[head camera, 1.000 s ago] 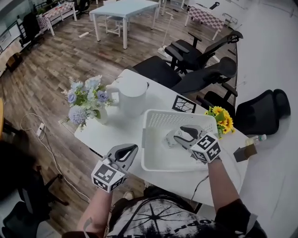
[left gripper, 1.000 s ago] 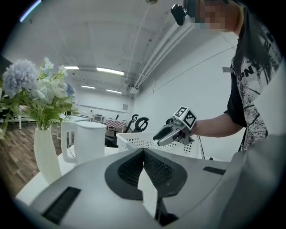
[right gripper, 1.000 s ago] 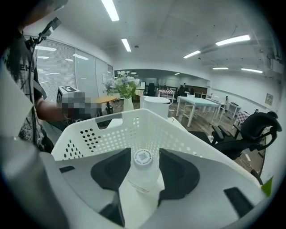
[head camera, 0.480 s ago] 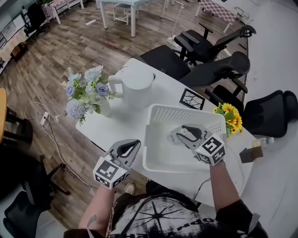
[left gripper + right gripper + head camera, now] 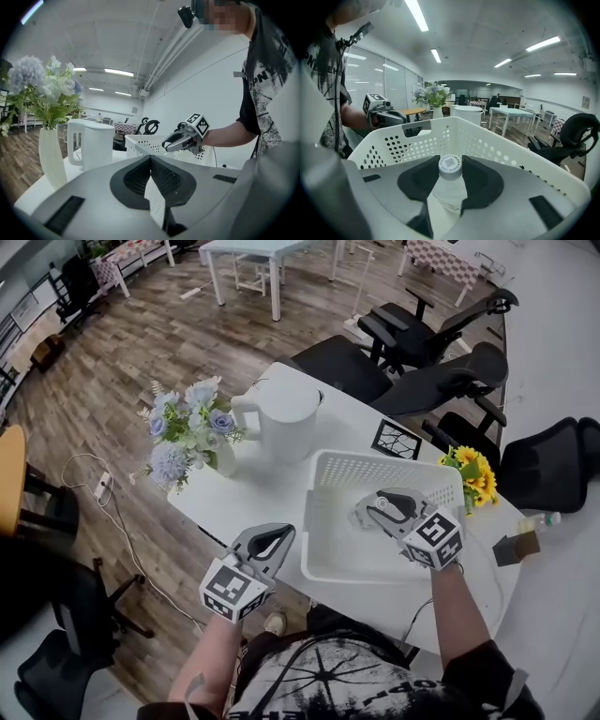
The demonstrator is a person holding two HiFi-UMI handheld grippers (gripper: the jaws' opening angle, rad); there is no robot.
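The right gripper [image 5: 380,512] held a clear plastic bottle with a white cap [image 5: 450,182] clamped between its jaws, inside the white perforated plastic basket [image 5: 382,468], not yet let go. The left gripper [image 5: 272,540] hovered beside the white table [image 5: 267,491], jaws closed on nothing.
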